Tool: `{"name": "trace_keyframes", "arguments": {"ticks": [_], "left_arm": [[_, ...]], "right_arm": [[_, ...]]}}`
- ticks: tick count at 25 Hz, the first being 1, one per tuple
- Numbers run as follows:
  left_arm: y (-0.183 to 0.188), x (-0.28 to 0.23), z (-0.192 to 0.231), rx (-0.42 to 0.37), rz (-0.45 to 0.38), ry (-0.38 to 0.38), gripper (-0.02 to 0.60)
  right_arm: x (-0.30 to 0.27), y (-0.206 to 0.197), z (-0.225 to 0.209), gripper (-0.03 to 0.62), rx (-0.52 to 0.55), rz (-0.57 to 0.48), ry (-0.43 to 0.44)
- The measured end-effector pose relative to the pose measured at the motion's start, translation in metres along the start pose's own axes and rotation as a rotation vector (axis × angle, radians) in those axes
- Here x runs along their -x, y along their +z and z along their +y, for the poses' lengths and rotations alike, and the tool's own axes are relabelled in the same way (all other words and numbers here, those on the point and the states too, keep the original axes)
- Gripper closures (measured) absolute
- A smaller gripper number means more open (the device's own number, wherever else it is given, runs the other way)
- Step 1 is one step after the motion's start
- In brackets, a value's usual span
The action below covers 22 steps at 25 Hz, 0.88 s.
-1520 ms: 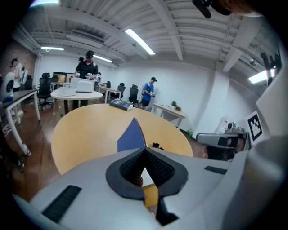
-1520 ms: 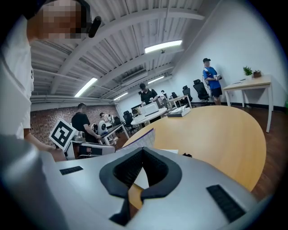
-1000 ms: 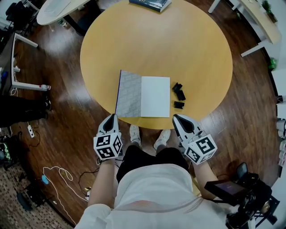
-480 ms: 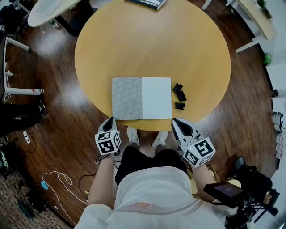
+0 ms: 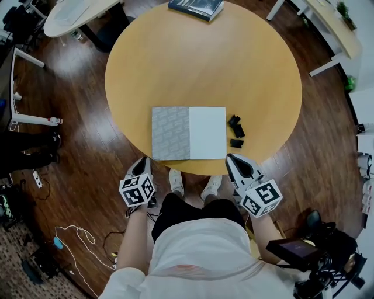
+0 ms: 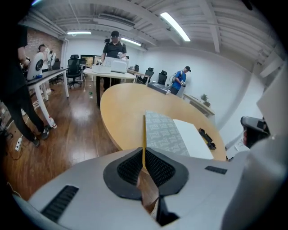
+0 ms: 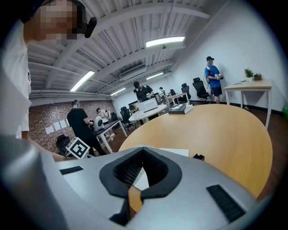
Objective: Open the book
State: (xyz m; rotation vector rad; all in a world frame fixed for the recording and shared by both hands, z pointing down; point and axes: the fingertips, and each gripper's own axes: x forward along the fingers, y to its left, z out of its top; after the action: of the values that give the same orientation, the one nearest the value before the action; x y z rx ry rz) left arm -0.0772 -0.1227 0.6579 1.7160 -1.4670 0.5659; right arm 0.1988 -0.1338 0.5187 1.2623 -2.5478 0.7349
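The book (image 5: pixel 189 133) lies open and flat near the front edge of the round wooden table (image 5: pixel 245 64). Its grey patterned inside cover faces up on the left, and a blank white page is on the right. My left gripper (image 5: pixel 142 167) hangs just off the table's rim, below the book's left corner, shut and empty. Off the rim by the book's right corner, my right gripper (image 5: pixel 233 162) is also shut on nothing. The left gripper view shows the book (image 6: pixel 173 132) beyond the closed left gripper (image 6: pixel 143 152). In the right gripper view the white page (image 7: pixel 177 152) peeks past the right gripper (image 7: pixel 143 152).
A few small black parts (image 5: pixel 235 129) lie right of the book. A dark closed book (image 5: pixel 196 7) rests at the table's far edge. Other desks, chairs and several people stand around the room. My feet are under the table's near rim.
The cover, standing nearly upright a second ago, has dropped flat to the left. My left gripper has drawn back slightly from the table. The right gripper has barely moved.
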Motion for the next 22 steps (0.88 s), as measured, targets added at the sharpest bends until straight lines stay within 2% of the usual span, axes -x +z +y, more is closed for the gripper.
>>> {"name": "trace_keyframes", "arguments": {"ticks": [8,12,16,19,22], "left_arm": [[0.066,0.051,-0.038,-0.062,-0.169,-0.059,0.566],[0.096,0.079,-0.070,-0.158,-0.277,-0.078,0.566],[0.134,0.115,-0.122,-0.238,-0.416,-0.166,0.566],[0.159,0.148,-0.156,-0.353,-0.515,-0.200,0.566],[0.179,0.176,-0.181,-0.352,-0.564,-0.268,0.566]], "right_arm": [[0.006,0.034,0.003,0.597,0.042,-0.079,0.026],[0.014,0.052,0.007,0.597,0.064,-0.113,0.038],[0.026,0.082,0.010,0.597,0.084,-0.176,0.046],[0.039,0.108,0.014,0.597,0.095,-0.225,0.047],[0.052,0.132,0.022,0.597,0.120,-0.266,0.050]]}}
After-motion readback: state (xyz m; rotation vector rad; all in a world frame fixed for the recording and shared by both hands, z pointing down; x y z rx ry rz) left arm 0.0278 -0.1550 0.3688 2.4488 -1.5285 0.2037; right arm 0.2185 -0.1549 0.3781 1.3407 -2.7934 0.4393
